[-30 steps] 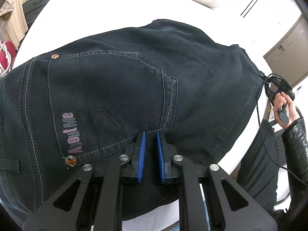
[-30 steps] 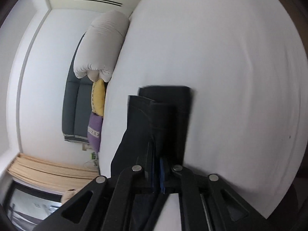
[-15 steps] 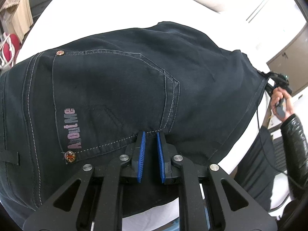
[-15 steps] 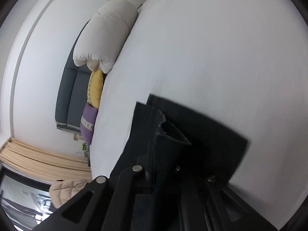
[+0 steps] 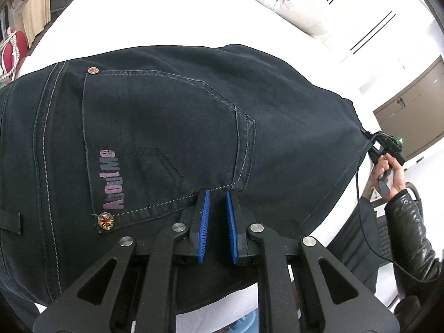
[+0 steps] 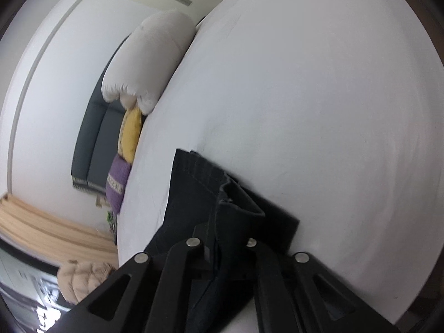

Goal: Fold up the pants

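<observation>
Dark navy pants (image 5: 172,127) lie across the white bed, back pocket and "AboutMe" print facing up. My left gripper (image 5: 216,194) rests on the seat just below the pocket, its blue pads slightly apart with no cloth between them. In the left wrist view my right gripper (image 5: 385,147) sits at the far leg end, in the person's hand. In the right wrist view the right gripper (image 6: 222,233) is shut on the pants' leg hems (image 6: 211,194), which stand folded up between its hidden fingers, just above the sheet.
The white bed (image 6: 319,97) stretches ahead of the right gripper. A white duvet roll (image 6: 149,61), a yellow pillow (image 6: 130,133) and a purple pillow (image 6: 118,183) lie along the dark headboard. A brown cabinet (image 5: 410,111) stands beyond the bed edge.
The right gripper has moved the leg hems low over the bed and turned, so the hems now lie skewed. The left gripper has stayed on the seat, shifting only slightly.
</observation>
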Demonstrator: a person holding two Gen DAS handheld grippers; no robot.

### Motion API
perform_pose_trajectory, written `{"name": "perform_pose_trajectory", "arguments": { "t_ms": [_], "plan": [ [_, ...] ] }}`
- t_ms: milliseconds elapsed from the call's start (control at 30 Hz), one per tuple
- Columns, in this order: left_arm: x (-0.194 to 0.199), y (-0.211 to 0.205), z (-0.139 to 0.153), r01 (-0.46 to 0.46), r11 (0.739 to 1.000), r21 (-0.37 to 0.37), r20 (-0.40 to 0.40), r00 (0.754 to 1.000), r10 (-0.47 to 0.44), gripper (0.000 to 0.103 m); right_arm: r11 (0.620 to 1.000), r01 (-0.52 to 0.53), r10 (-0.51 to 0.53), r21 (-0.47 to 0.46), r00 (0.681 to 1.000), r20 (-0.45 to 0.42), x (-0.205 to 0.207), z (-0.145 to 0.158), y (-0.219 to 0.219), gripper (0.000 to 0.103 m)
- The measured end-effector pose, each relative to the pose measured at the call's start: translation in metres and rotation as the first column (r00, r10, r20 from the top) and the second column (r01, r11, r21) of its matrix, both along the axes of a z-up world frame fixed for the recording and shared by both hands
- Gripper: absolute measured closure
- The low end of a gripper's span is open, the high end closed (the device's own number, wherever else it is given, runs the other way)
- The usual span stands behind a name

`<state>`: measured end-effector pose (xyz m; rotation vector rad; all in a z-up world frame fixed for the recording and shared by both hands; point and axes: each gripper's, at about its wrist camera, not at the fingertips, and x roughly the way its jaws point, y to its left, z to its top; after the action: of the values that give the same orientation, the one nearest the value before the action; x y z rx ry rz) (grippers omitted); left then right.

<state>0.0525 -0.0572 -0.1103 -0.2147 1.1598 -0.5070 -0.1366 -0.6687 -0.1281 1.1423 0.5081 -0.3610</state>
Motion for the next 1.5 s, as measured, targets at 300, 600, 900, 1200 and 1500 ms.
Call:
{"name": "perform_pose_trajectory", "arguments": {
  "t_ms": [300,600,900,1200,1500],
  "plan": [
    [-0.002,0.011,-0.002,-0.011,1.0,-0.015,0.017,1.0,0.012,0.091,0.976,-0.07,0.045,-0.207,0.991,-0.125,0.0,0.079,0.041,0.061],
    [-0.003,0.012,-0.001,-0.011,1.0,-0.016,0.018,1.0,0.012,0.091,0.843,-0.533,0.483,-0.067,0.807,-0.341,0.146,0.039,0.121,0.093],
    [-0.002,0.011,-0.001,-0.023,1.0,-0.019,0.037,0.999,0.024,0.091,0.943,-0.285,0.215,-0.174,0.916,-0.338,0.175,0.017,0.056,0.103],
    [-0.001,0.004,0.006,-0.04,0.999,0.0,0.073,0.997,0.04,0.091,0.842,-0.53,0.517,-0.102,0.846,-0.135,0.124,0.052,0.167,0.095],
    [-0.009,0.021,0.007,-0.078,0.997,0.026,0.105,0.992,0.075,0.091,0.922,-0.385,0.379,-0.029,0.917,-0.121,0.082,0.009,0.123,0.103]
  ]
}}
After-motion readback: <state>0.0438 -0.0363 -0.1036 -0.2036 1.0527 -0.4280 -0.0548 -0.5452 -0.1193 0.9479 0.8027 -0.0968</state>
